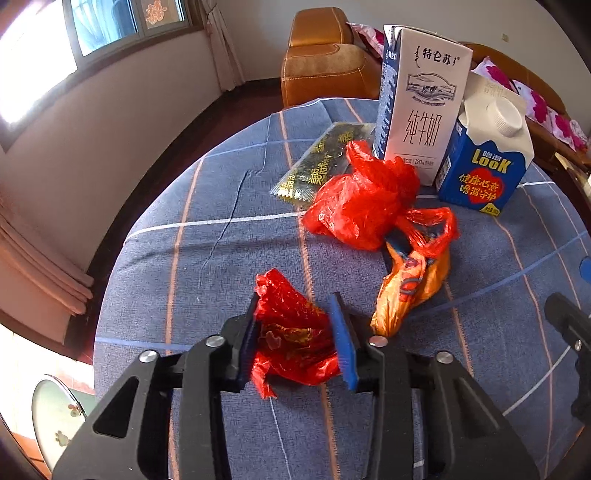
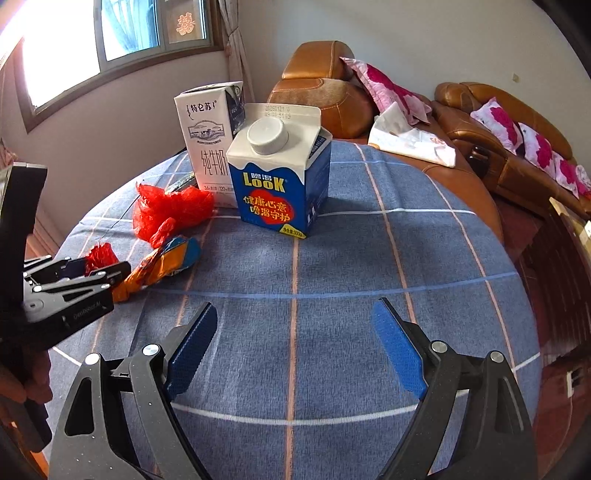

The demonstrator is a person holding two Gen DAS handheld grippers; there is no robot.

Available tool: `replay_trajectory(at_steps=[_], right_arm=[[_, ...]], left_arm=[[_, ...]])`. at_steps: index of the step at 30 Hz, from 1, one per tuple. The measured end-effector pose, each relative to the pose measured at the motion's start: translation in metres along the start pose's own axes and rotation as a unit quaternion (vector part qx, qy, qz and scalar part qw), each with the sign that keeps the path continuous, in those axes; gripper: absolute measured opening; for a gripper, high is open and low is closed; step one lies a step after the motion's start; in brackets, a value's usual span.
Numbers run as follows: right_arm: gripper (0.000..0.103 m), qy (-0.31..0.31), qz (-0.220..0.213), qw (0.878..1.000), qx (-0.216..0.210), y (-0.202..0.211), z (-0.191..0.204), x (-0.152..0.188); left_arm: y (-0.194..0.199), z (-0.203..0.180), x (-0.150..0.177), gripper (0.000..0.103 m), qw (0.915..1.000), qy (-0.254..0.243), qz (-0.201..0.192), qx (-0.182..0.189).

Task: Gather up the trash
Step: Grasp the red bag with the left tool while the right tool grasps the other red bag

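left wrist view looks down on a round table under a blue-grey checked cloth (image 1: 221,243), with a window (image 1: 110,26), pale curtains and a tan leather sofa (image 1: 325,70) behind. the left gripper (image 1: 295,332) has its blue pads clamped on a crumpled red foil wrapper (image 1: 291,325) lying on the cloth near the table's close edge. just beyond it to the right lies a twisted orange and blue snack bag (image 1: 410,291), touching a crumpled red plastic bag (image 1: 362,199). behind that sit a flat green and gold sachet (image 1: 321,162), a tall white milk carton (image 1: 421,103) and a squat blue and white gable-top carton with a white screw cap (image 1: 484,162), both upright and side by side.

right wrist view shows the right gripper (image 2: 295,332) with jaws wide apart over bare cloth, nothing between them, the blue carton straight ahead. only this view shows white tissue paper (image 2: 410,140) on the sofa, pink flowered cushions (image 2: 517,136), and the left gripper from its side.
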State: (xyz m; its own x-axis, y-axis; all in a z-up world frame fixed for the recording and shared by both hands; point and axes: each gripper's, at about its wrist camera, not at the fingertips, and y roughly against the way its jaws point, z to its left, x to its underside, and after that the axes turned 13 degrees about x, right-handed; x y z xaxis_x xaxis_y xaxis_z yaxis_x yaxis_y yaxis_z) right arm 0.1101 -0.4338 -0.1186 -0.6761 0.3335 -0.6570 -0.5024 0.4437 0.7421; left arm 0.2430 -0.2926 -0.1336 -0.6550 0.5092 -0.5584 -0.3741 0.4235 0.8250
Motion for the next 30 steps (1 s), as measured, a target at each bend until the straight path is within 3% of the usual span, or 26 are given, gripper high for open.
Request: replay_trajectory(at_steps=[2, 7, 13, 15, 19, 22, 24, 26, 27, 29, 30], right_arm=[[0.085, 0.001, 0.0, 1.0, 0.0, -0.002, 0.003, -0.003], [0.085, -0.001, -0.01, 1.0, -0.008, 0.001, 0.014, -0.012], [0.085, -0.003, -0.021, 0.999, -0.04, -0.003, 0.04, -0.037], [0.085, -0.003, -0.021, 0.998, -0.061, -0.008, 0.059, -0.049], [0.085, 0.021, -0.034, 0.996, -0.076, -0.02, 0.089, -0.068], [0.084, 0.038, -0.015, 0.996, -0.085, -0.04, 0.107, -0.077], [0.078, 0.056, 0.014, 0.994, -0.097, -0.057, 0.118, -0.077], [0.061, 0.065, 0.044, 0.991, -0.106, -0.071, 0.126, -0.071], [0.059, 0.063, 0.047, 0.991, -0.107, -0.073, 0.126, -0.07], [0.042, 0.065, 0.037, 0.992, -0.105, -0.071, 0.125, -0.067], [0.039, 0.067, 0.036, 0.991, -0.109, -0.069, 0.124, -0.065]], left_arm=[[0.004, 0.001, 0.001, 0.026, 1.0, -0.003, -0.005, 0.007], [0.035, 0.015, 0.011, 0.025, 0.9997, -0.003, -0.025, 0.002], [0.079, 0.041, 0.026, 0.025, 0.9982, 0.013, -0.05, -0.03], [0.086, 0.047, 0.029, 0.025, 0.9977, 0.013, -0.054, -0.039], [0.092, 0.059, 0.032, 0.025, 0.9944, 0.006, -0.054, -0.091], [0.093, 0.069, 0.033, 0.025, 0.9941, 0.019, -0.053, -0.093], [0.094, 0.073, 0.034, 0.025, 0.9937, 0.021, -0.054, -0.096], [0.095, 0.076, 0.035, 0.025, 0.9938, 0.024, -0.055, -0.094], [0.096, 0.078, 0.036, 0.025, 0.9937, 0.026, -0.056, -0.093], [0.098, 0.078, 0.038, 0.025, 0.9937, 0.027, -0.059, -0.092], [0.1, 0.078, 0.039, 0.025, 0.9936, 0.028, -0.06, -0.092]])
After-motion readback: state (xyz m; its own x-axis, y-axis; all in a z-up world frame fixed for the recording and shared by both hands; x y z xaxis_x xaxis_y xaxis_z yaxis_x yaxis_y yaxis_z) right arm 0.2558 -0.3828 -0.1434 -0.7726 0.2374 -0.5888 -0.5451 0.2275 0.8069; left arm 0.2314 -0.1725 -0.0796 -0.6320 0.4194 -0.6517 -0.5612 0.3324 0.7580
